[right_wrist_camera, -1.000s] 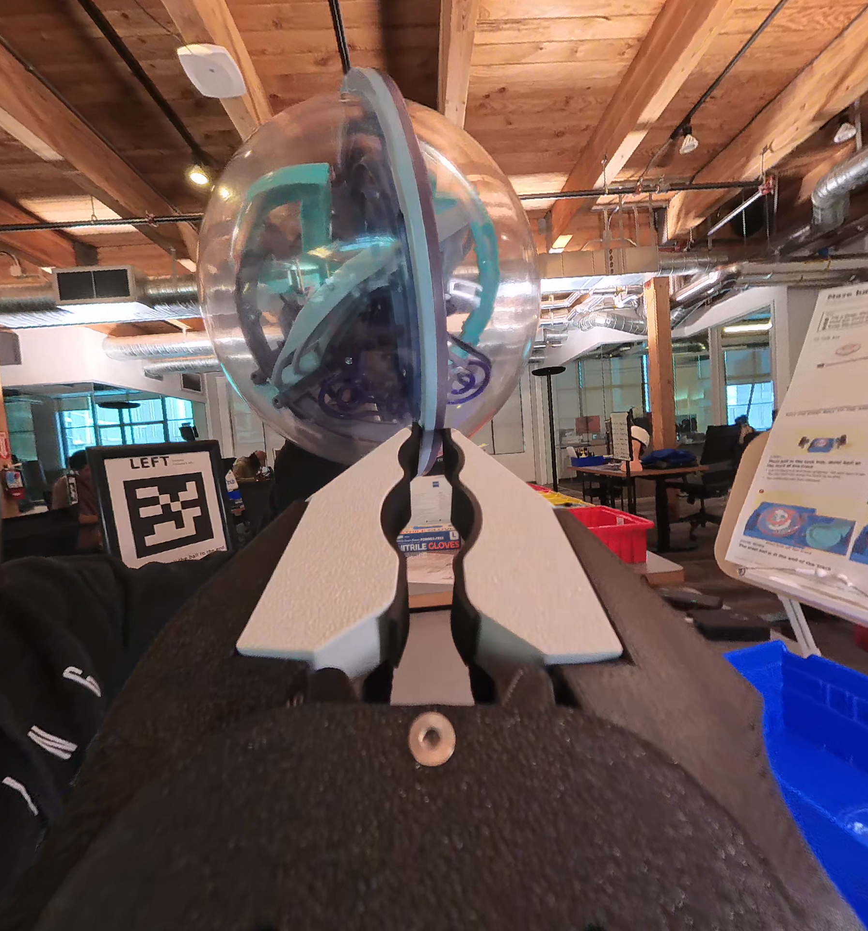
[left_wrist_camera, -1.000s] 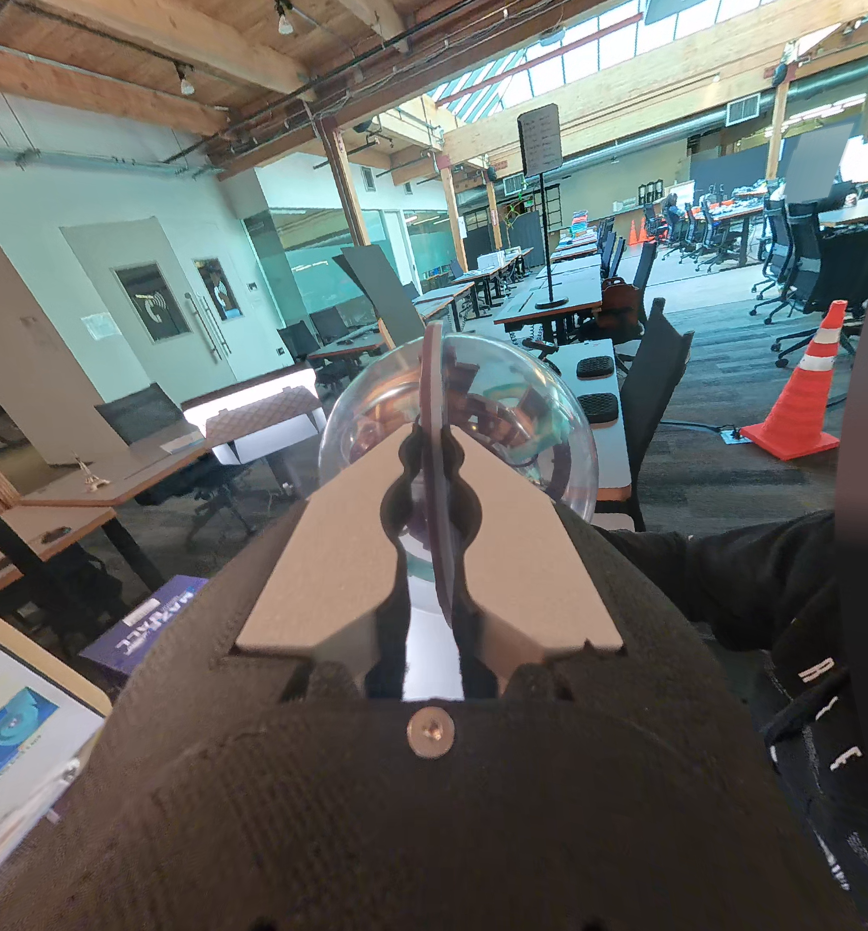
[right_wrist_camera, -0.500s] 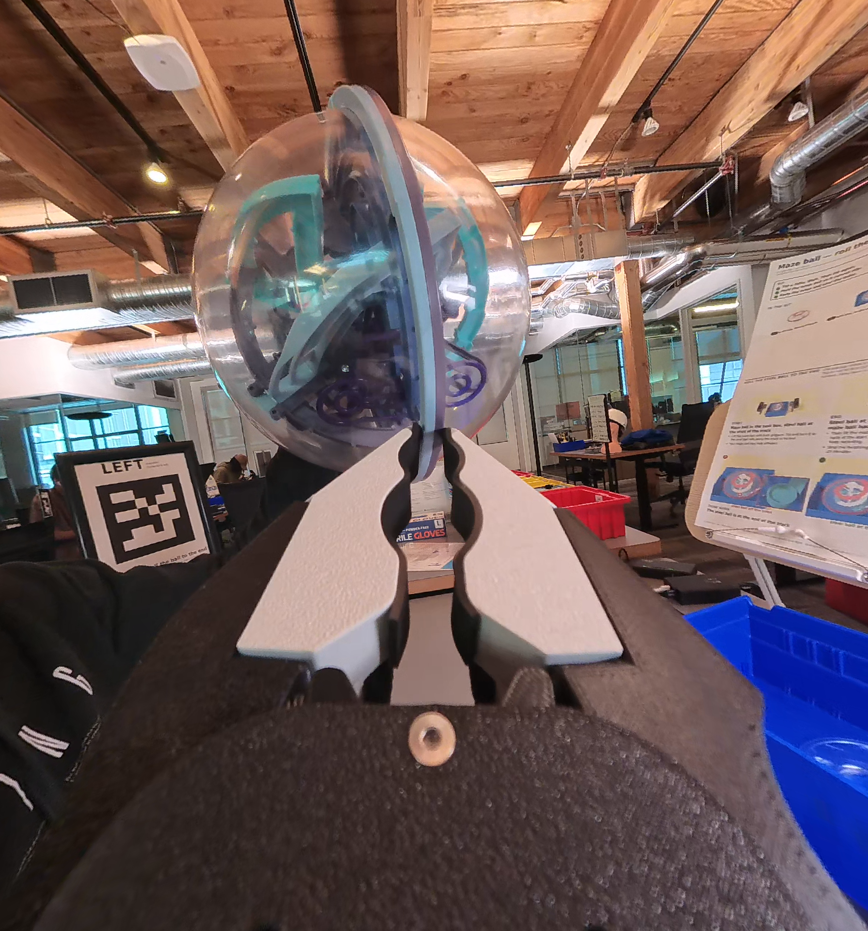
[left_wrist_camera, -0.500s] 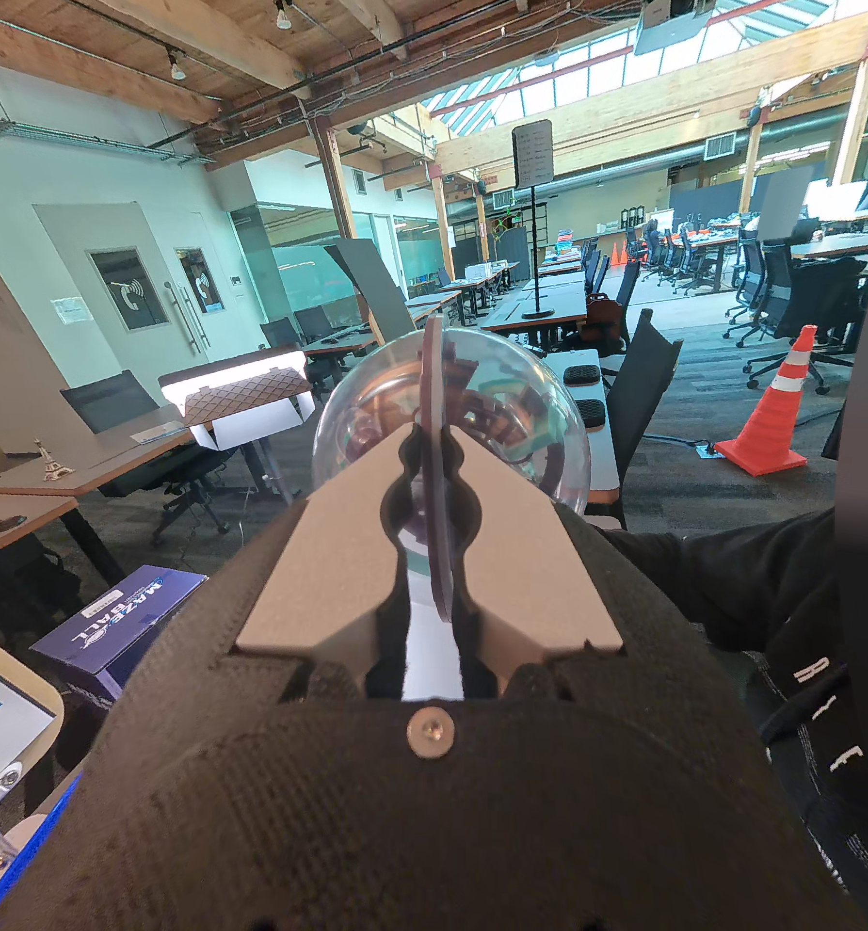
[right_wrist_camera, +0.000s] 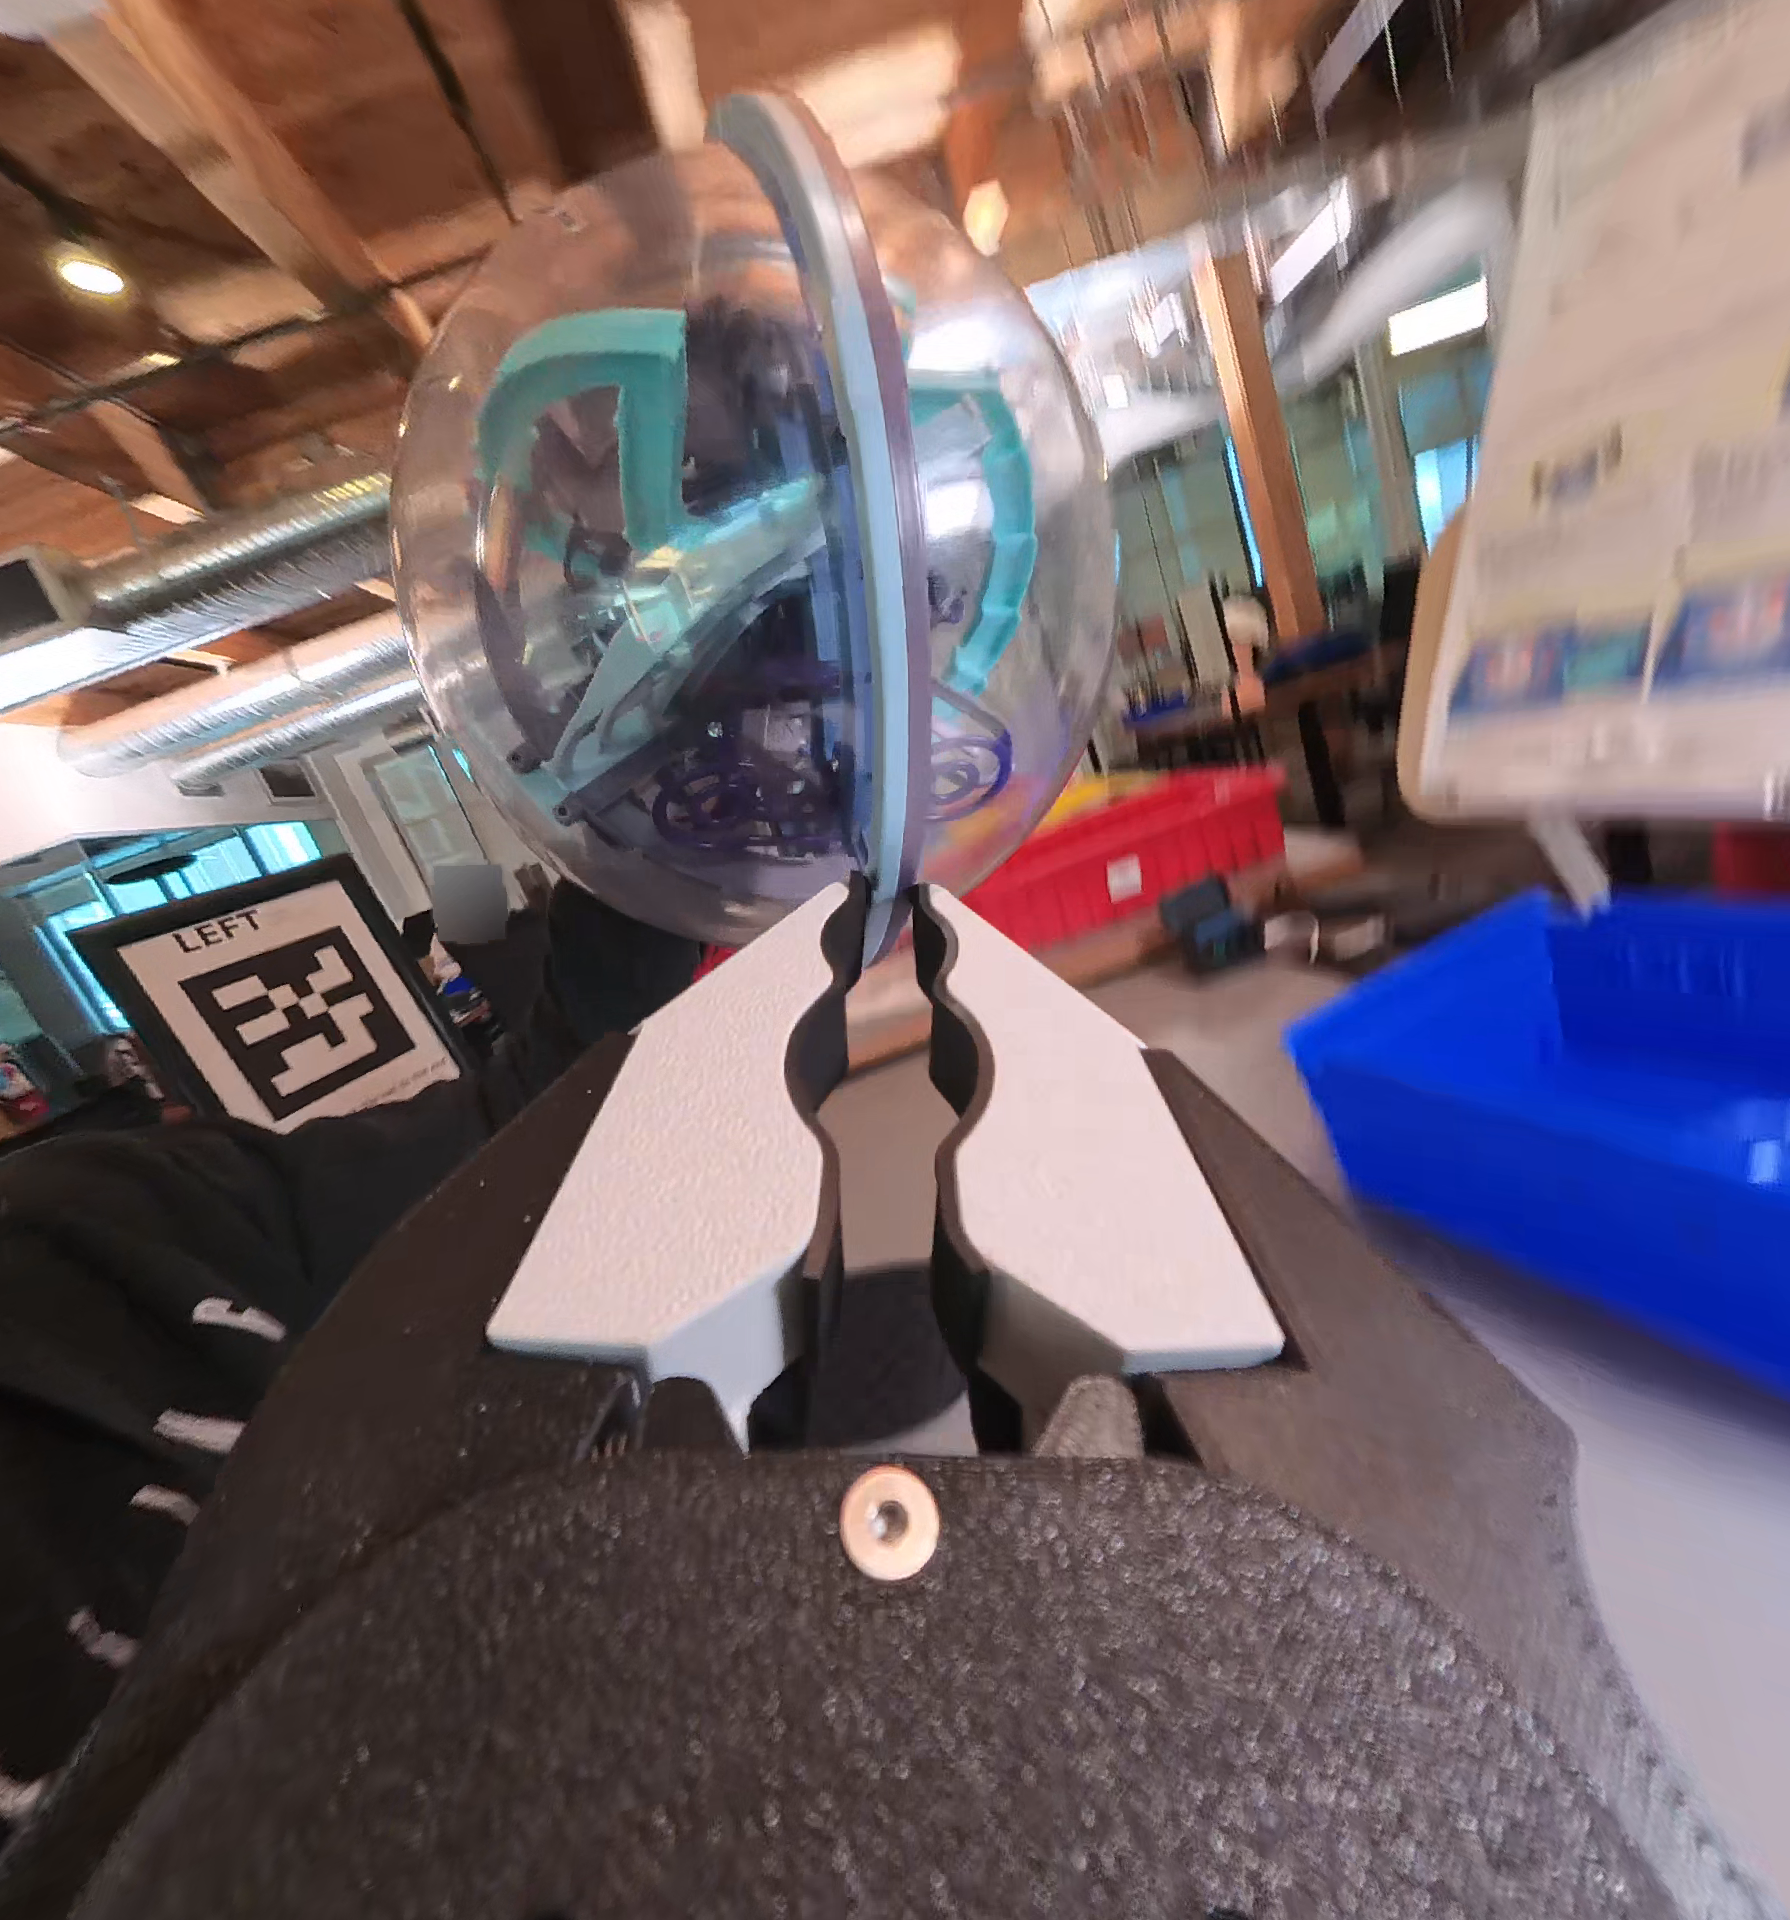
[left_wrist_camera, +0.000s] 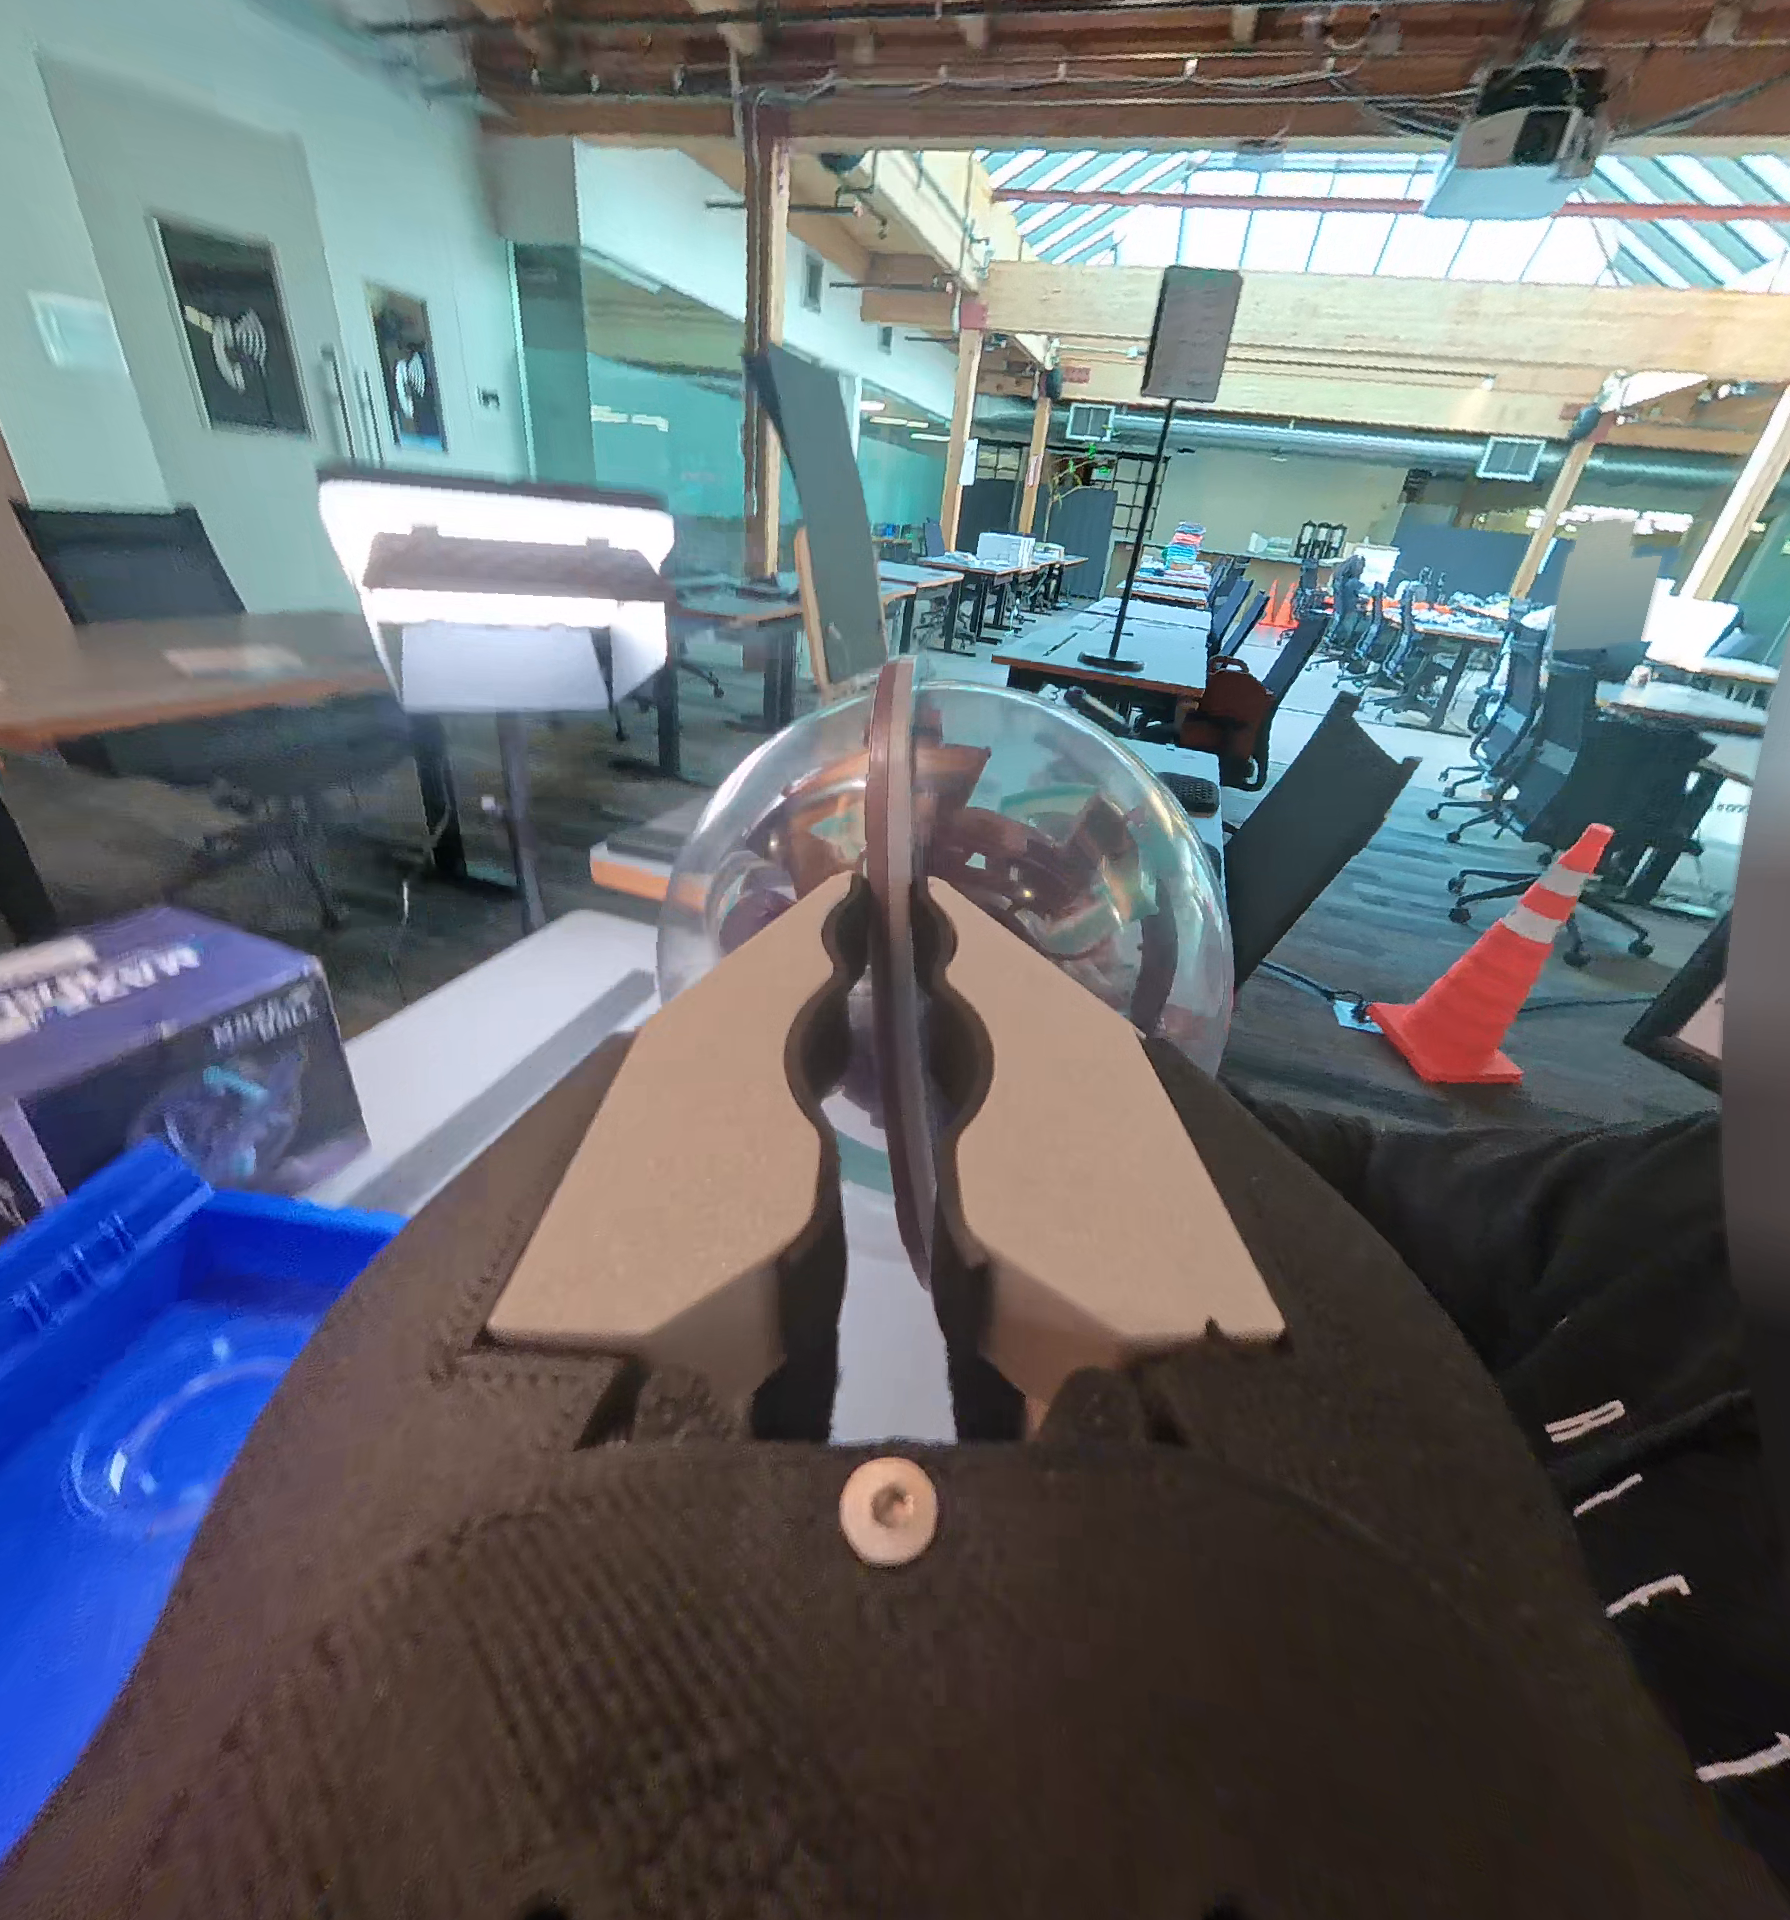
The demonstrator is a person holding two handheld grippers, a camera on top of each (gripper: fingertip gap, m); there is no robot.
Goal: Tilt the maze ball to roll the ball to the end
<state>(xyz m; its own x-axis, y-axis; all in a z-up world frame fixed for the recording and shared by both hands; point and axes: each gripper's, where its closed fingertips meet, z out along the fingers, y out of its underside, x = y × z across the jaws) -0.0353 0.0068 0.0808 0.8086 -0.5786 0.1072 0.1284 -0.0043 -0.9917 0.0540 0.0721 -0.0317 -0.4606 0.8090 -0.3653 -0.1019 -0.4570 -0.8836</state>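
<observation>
broadly, the clear plastic maze ball with teal and purple tracks inside (right_wrist_camera: 756,540) hangs in the air between the two hand-held tools, above a grey tabletop (right_wrist_camera: 1691,1558) with a blue plastic bin (right_wrist_camera: 1597,1081) off to one side. its thin flat rim, the ring that joins the two clear halves (right_wrist_camera: 875,623), is the part that matters: in both wrist views that ring stands nearly upright and edge-on, running straight along the fingers. the right gripper (right_wrist_camera: 886,914) is almost closed and pinches the ring just at its lower edge, so the sphere sits above and ahead of its fingertips (right_wrist_camera: 818,920). the left gripper (left_wrist_camera: 896,904) is equally narrow and takes the same ring (left_wrist_camera: 891,790) deeper, with the rim reaching well back between its pads, and the ball lies straight ahead of it. both tools are equally near. by my reading, any tilt has to turn about the line between these two grips. the small ball inside cannot be made out.
</observation>
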